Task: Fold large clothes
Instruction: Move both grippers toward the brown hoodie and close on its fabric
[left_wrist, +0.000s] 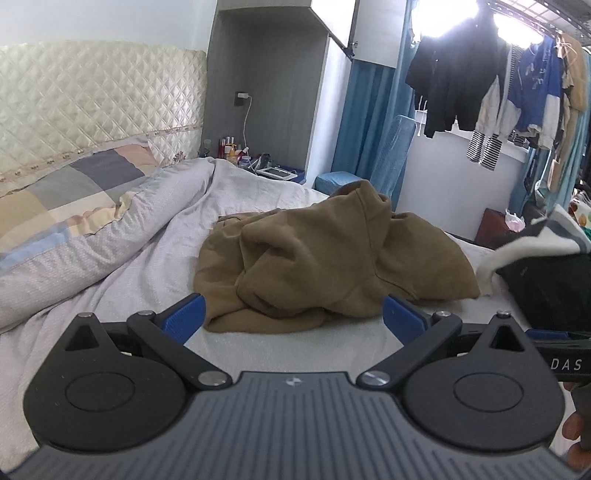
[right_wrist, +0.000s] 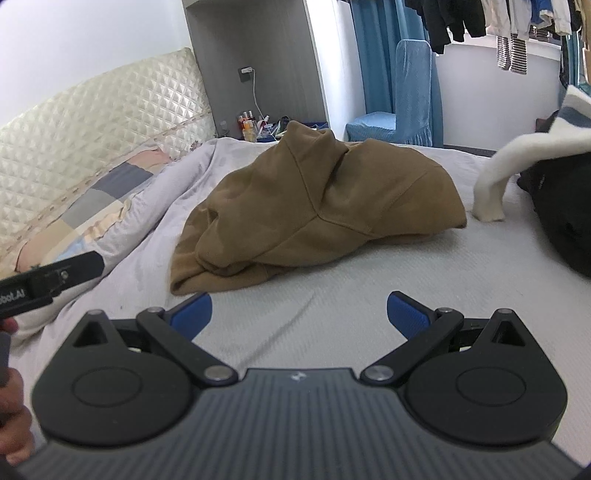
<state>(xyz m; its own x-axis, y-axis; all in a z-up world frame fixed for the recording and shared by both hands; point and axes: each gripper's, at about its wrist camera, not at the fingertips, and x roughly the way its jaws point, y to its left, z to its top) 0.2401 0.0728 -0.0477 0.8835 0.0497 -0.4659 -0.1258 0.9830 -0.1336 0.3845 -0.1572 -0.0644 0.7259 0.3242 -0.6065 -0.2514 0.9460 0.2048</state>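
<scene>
Left wrist view: both tongs, left (left_wrist: 293, 314) and right (right_wrist: 299, 310), gape wide and empty; crumpled brown hoodie (left_wrist: 325, 258) at frame centre risks multi-layer pinching

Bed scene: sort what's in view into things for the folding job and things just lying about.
For the job:
- brown hoodie, crumpled on the bed sheet
- left gripper, open
- right gripper, open

Lying about:
- patchwork quilt
- black garment
- white garment
- hanging laundry
- nightstand bottles
</scene>
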